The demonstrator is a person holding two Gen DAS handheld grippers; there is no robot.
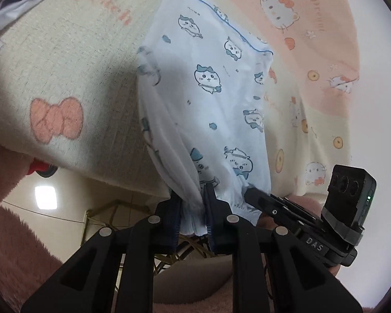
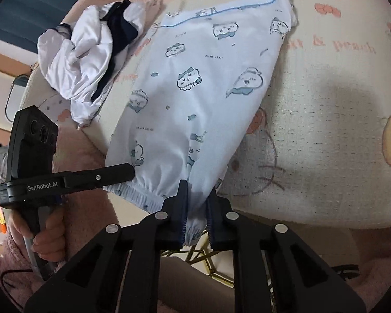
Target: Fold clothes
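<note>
A pale blue garment printed with small cartoon animals lies stretched over a cream and pink blanket. My left gripper is shut on one corner of its gathered elastic hem, lifted off the blanket edge. My right gripper is shut on the other corner of the same hem of the garment. In the left wrist view the right gripper shows at the hem's right side. In the right wrist view the left gripper reaches in from the left, held by a hand.
A crumpled white and navy garment lies on the blanket left of the blue one. Below the blanket's near edge are a gold wire frame, a fluffy pink sleeve and glossy floor.
</note>
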